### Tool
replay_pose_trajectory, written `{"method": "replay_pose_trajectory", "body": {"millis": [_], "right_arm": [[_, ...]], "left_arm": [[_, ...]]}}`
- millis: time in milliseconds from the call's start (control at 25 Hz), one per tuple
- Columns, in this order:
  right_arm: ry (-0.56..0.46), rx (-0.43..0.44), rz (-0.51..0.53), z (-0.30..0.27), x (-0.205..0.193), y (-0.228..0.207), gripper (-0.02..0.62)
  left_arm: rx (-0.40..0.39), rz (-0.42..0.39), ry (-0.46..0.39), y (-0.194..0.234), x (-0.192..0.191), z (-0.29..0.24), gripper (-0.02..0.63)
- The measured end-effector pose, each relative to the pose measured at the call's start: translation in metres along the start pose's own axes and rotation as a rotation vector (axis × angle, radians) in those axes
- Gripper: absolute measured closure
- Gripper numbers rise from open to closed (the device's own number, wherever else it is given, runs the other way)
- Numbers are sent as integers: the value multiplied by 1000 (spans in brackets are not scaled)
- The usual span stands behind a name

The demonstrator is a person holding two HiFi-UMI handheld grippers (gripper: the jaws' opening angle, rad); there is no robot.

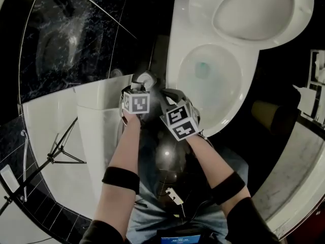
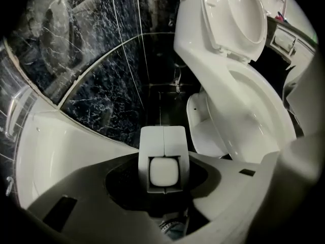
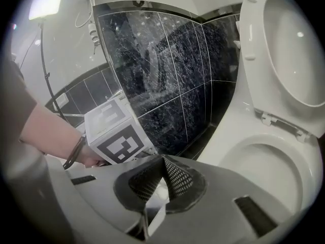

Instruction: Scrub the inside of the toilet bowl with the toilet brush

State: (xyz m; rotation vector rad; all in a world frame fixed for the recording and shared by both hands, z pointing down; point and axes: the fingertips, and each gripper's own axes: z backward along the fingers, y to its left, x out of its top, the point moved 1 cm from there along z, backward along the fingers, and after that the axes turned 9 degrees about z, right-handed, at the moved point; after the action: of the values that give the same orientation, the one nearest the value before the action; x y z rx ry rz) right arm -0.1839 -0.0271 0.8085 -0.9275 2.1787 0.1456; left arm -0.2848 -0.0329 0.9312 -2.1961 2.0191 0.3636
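Note:
The white toilet stands with its lid (image 1: 254, 9) raised and its bowl (image 1: 213, 80) open, a little water at the bottom. My left gripper (image 1: 143, 83) points steeply down just left of the bowl. Its jaws stand partly apart around a white, square-ended brush handle (image 2: 163, 169), which sits pressed between them. The brush head is hidden. My right gripper (image 1: 170, 94) hovers close beside it at the bowl's near rim (image 3: 269, 172). Its mesh pads (image 3: 175, 177) meet at the tip with nothing between them.
Dark marbled wall tiles (image 1: 71, 29) rise behind and to the left. A white fixture (image 1: 96, 105) stands left of the toilet, with a thin black stand (image 1: 56, 154) beside it. A brownish roll (image 1: 271, 116) and a white shelf (image 1: 315, 80) lie to the right.

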Motion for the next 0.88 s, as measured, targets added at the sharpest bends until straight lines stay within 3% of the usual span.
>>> {"method": "replay_pose_trajectory", "body": {"millis": [440, 600, 880], "right_arm": [[-2, -18, -3, 3, -2, -5, 589], [2, -24, -5, 6, -3, -7, 589], [2, -23, -11, 10, -3, -6, 589]], "left_arm": [[24, 28, -30, 3, 0, -5, 422], [4, 14, -70, 0, 6, 0, 328], [23, 17, -69, 6, 8, 7, 294]]}}
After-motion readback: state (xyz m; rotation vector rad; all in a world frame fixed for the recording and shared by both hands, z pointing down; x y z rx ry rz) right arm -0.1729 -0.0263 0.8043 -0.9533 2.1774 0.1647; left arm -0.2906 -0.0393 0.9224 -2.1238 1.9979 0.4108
